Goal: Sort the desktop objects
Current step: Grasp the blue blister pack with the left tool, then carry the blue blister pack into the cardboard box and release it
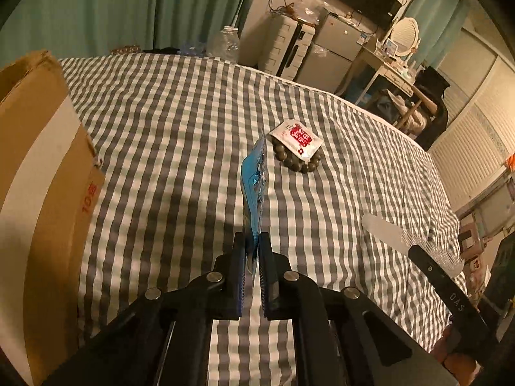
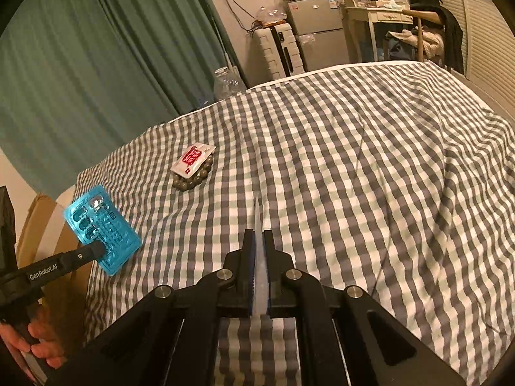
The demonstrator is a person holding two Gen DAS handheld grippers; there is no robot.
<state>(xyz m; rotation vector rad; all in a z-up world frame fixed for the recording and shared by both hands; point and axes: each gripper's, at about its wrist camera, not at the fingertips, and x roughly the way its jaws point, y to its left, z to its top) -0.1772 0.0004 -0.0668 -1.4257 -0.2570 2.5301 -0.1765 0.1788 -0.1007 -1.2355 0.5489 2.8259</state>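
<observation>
Holding the blue blister pack (image 1: 254,189) edge-on, your left tongs (image 1: 252,251) are closed on its near end, so its long axis runs straight out ahead of them. From the right wrist view the same pack (image 2: 103,228) shows its flat face, tilted and lifted clear of the bed. The cardboard box (image 1: 38,173) stands at your left, close beside the left tongs, so I judge a drop there means swinging the pack left with that hand, which is far nearer to it than the right.

Your right tongs (image 2: 259,241) are pressed together on a thin pale comb (image 1: 405,238), its blade (image 2: 258,222) pointing forward along the fingers; from the left view its fine teeth show along one side.

Ahead of both hands, a white sachet with red print (image 1: 296,137) lies on top of a ring of dark beads (image 1: 297,160), the two touching, roughly midway across the bed. Neither hand is free to take them.

Everything rests on a bed with a grey-and-white checked sheet (image 2: 354,160), slightly rumpled on the right. Behind it are teal curtains (image 2: 96,64), a white suitcase (image 2: 278,51), a small fridge (image 2: 318,29) and a dressing table with a mirror (image 1: 402,38).
</observation>
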